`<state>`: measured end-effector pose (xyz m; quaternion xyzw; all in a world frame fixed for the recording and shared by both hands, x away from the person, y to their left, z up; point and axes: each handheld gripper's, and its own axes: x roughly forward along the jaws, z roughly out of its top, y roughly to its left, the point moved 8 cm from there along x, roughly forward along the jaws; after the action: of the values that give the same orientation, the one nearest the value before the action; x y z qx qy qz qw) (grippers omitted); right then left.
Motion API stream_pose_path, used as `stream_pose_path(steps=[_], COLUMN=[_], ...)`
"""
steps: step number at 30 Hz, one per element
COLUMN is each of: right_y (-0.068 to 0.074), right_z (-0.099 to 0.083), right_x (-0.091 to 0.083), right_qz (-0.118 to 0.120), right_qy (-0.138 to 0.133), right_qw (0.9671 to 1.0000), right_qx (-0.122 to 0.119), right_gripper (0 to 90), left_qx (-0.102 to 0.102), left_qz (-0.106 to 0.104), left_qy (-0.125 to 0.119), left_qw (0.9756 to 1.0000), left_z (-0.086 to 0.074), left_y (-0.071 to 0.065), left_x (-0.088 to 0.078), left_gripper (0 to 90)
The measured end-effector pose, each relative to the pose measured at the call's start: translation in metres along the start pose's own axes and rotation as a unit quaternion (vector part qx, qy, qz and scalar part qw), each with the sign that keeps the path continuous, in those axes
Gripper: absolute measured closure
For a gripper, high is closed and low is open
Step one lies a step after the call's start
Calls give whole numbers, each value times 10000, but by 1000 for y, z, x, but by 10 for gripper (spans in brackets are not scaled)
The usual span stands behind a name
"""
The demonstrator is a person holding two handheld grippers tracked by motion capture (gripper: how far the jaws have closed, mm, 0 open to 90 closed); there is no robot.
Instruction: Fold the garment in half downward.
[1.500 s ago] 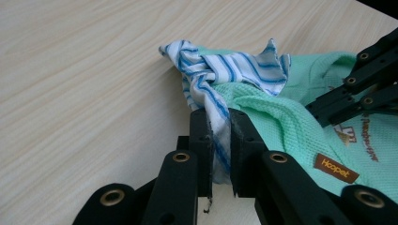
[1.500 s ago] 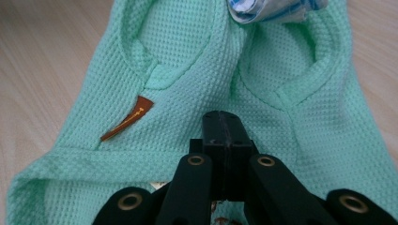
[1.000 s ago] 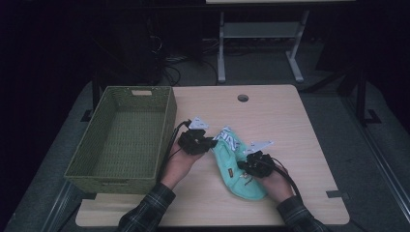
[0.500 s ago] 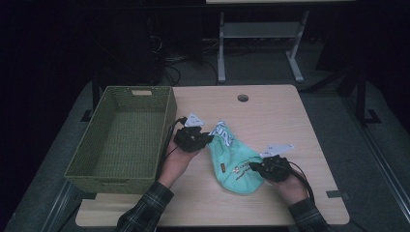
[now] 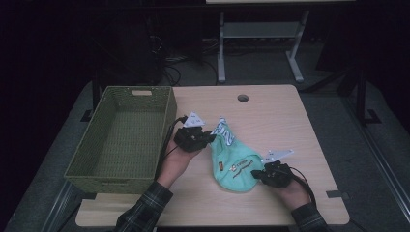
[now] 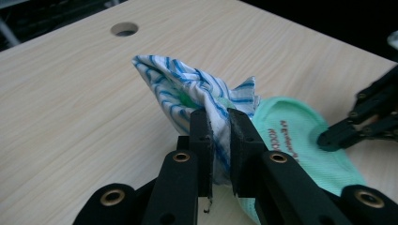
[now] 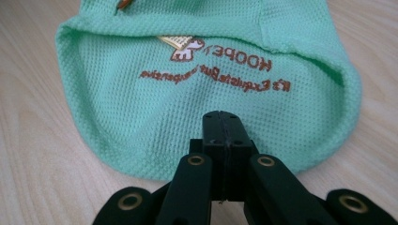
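Your right gripper [image 5: 258, 175] has slid outward toward four o'clock along the table [image 5: 270, 113]; a second ago it sat over the middle of the mint-green garment [image 5: 237, 166], and now it rests at that garment's rounded lower edge. Its jaws are pressed fully together; in the right gripper view they lie on the knit by the hem [image 7: 220, 119], and whether a fold is caught between them you cannot tell from here. The garment itself has changed shape with that move: earlier it lay as a narrow, bunched strip, and now it is wider and flatter, with the brown lettering [image 7: 213, 70] readable. That suggests you are spreading it out ahead of folding or of putting it in the basket.

Your left gripper [image 5: 207, 137] has barely shifted. It sits at the garment's ten-o'clock end, its jaws pinching the blue-striped white fabric [image 6: 187, 89] that bunches up above them.

The garment lies on the table's near half, between your two hands. The green woven basket [image 5: 121, 137] stands at nine o'clock of it, just beside your left hand, and has nothing in it, as before.
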<state>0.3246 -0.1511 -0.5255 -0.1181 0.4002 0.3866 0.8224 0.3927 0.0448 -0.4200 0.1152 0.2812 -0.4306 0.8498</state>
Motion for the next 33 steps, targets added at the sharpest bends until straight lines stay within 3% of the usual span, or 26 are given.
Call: stream_pose_path(steps=[6,10,16,29,33], right_y=[1,1,1,2,2], right_z=[0,1,1,1,1], right_x=[0,1,1,1,1], right_qz=[-9,-37,-48,-59,-51], right_qy=[-2,-17,-16,-13,1], right_qw=[10000,10000,10000,10000,10000], right_qx=[13,-50,-38,-52,-53], right_gripper=[895,895,895,894,894], left_qx=[137,249,460,624,725], left_qz=[-113,-306,-575,-1005,-1021], left_qy=[-12,-53,85,381,531], left_qw=[9998,9992,9973,9922,9907], left_z=[3,6,5,-15,-25], left_y=[-11,-23,-43,-74,-78], left_x=[-1,-1,4,20,23], left_gripper=[808,808,808,806,806])
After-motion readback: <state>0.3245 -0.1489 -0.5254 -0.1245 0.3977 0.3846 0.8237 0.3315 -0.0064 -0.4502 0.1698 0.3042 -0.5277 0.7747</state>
